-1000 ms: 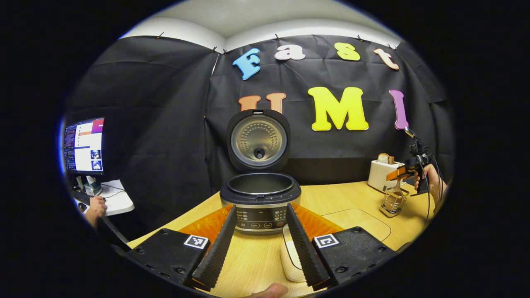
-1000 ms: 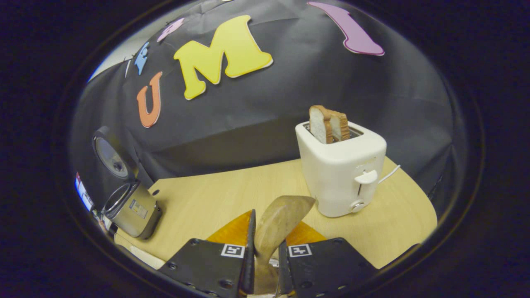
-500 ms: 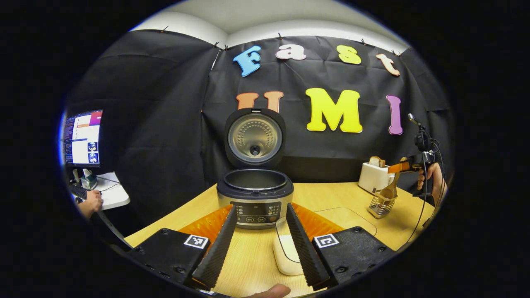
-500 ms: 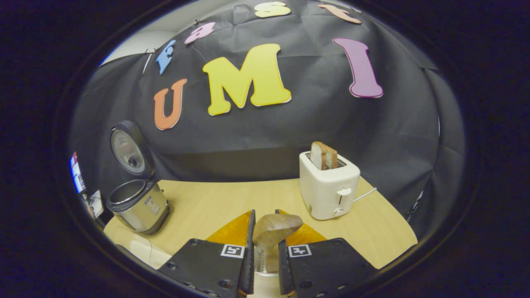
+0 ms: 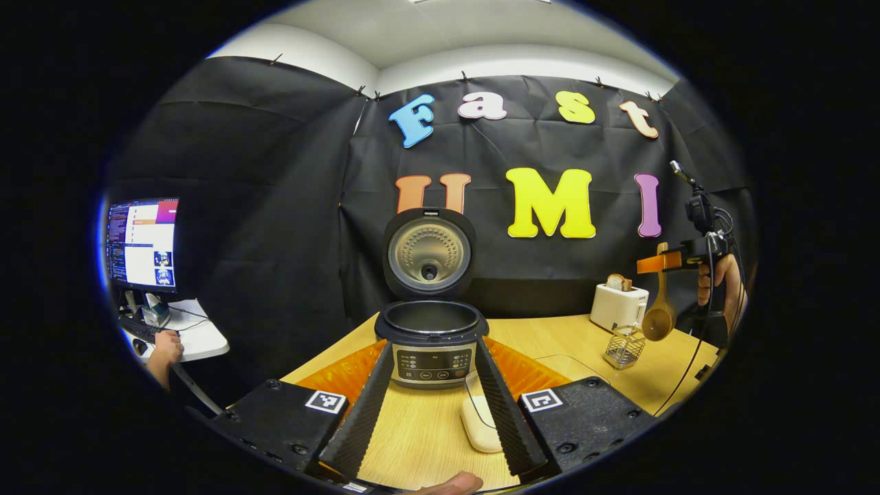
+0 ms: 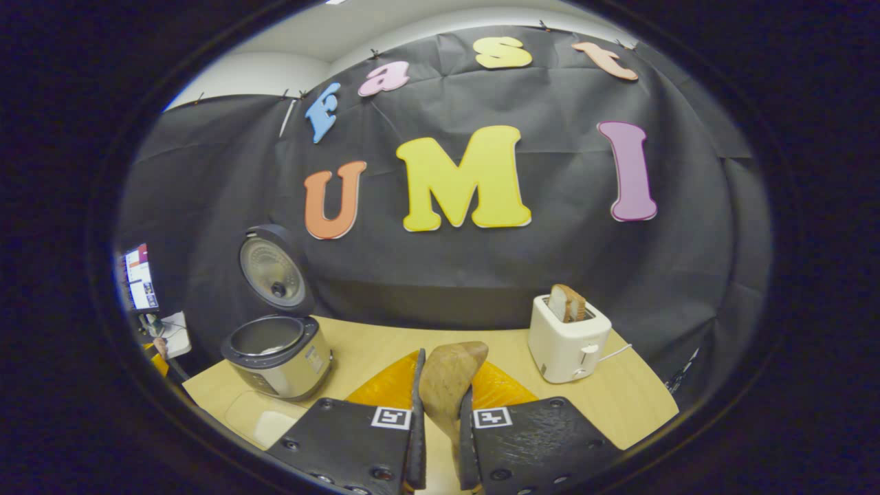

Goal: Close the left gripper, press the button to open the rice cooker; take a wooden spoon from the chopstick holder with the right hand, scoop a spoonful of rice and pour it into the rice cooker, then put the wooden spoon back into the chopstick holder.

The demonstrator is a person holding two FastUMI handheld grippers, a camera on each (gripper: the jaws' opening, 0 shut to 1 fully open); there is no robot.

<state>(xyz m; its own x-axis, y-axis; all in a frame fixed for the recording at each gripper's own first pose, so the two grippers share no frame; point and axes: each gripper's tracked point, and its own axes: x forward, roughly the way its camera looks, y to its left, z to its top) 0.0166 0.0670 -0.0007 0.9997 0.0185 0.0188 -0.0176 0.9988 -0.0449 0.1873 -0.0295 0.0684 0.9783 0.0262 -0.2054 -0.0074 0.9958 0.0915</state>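
Spoon (image 6: 445, 385) pinched in right tongs (image 6: 438, 440), apparently clear of holder (image 5: 623, 347); left tongs (image 5: 432, 405) spread; cooker (image 5: 431, 333) open; scooping rice next.

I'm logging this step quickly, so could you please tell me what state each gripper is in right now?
Left gripper: open, holding nothing.
Right gripper: closed on the wooden spoon, lifted above the chopstick holder.

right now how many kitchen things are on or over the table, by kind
rice cooker: 1
toaster: 1
bread slices in the toaster: 2, as best I can tell
wire chopstick holder: 1
wooden spoon, held in the right claw: 1
total: 6
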